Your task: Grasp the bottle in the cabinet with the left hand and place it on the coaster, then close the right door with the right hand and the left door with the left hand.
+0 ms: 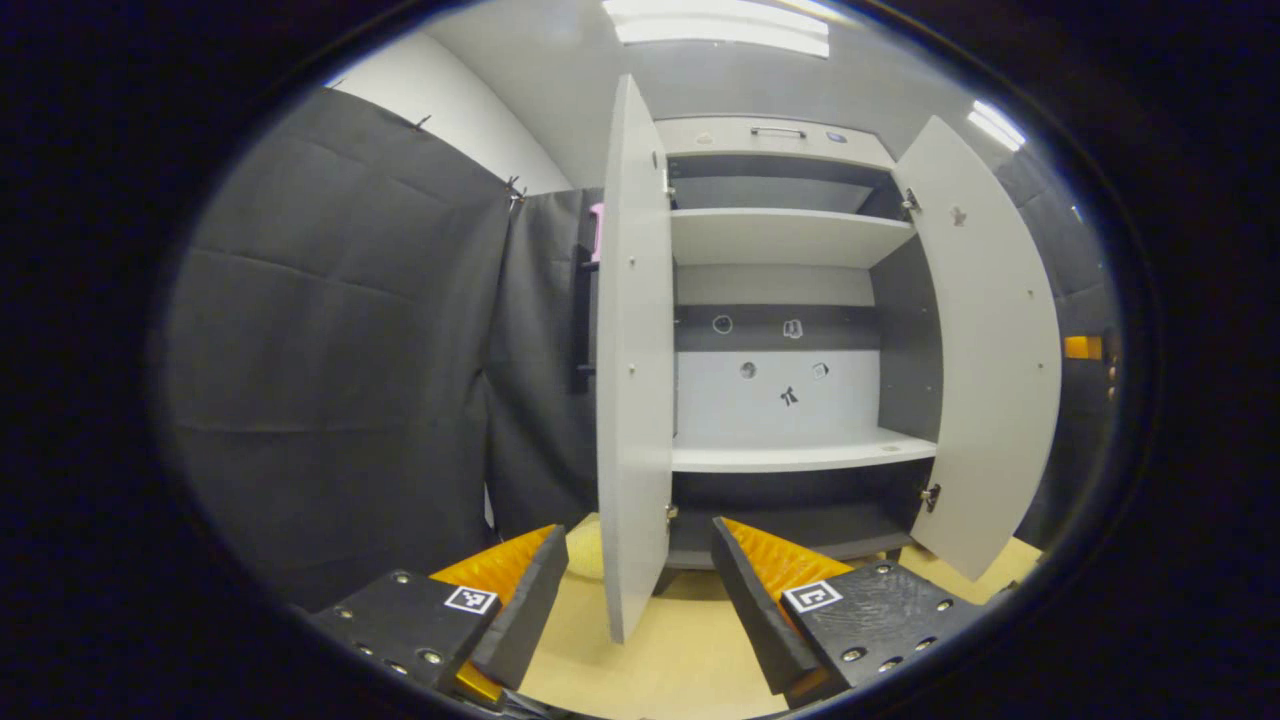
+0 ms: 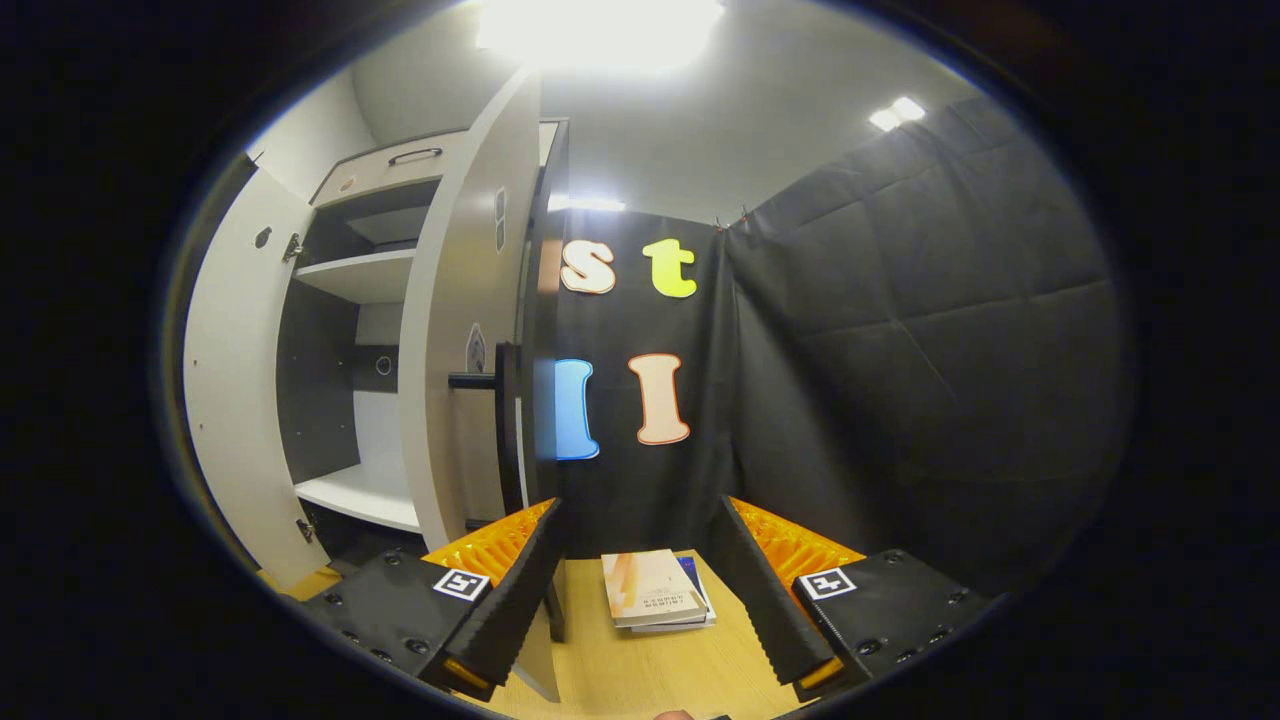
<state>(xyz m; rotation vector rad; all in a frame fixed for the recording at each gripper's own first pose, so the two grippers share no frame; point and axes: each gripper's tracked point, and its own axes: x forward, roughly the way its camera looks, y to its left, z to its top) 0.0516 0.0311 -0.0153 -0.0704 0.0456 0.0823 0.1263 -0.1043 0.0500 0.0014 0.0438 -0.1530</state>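
The grey cabinet [image 1: 780,140] stands on the wooden table with both doors swung open. In the left gripper view its left door [image 1: 635,360] points edge-on at me, and the door's lower edge sits between the fingers of my open left gripper [image 1: 640,600]. The right door [image 1: 985,350] hangs open on the far side. In the right gripper view I see the right door [image 2: 465,350] from outside, with its black handle [image 2: 490,400]. My open right gripper [image 2: 640,590] is just right of that door's bottom corner, holding nothing. A pale yellow thing [image 1: 585,548] peeks out behind the left door.
White shelves [image 1: 800,455] cross the cabinet's inside. A small stack of books [image 2: 655,590] lies on the wooden table [image 2: 640,680] ahead of the right gripper. Black cloth walls [image 1: 340,350] close in the booth on the left and right.
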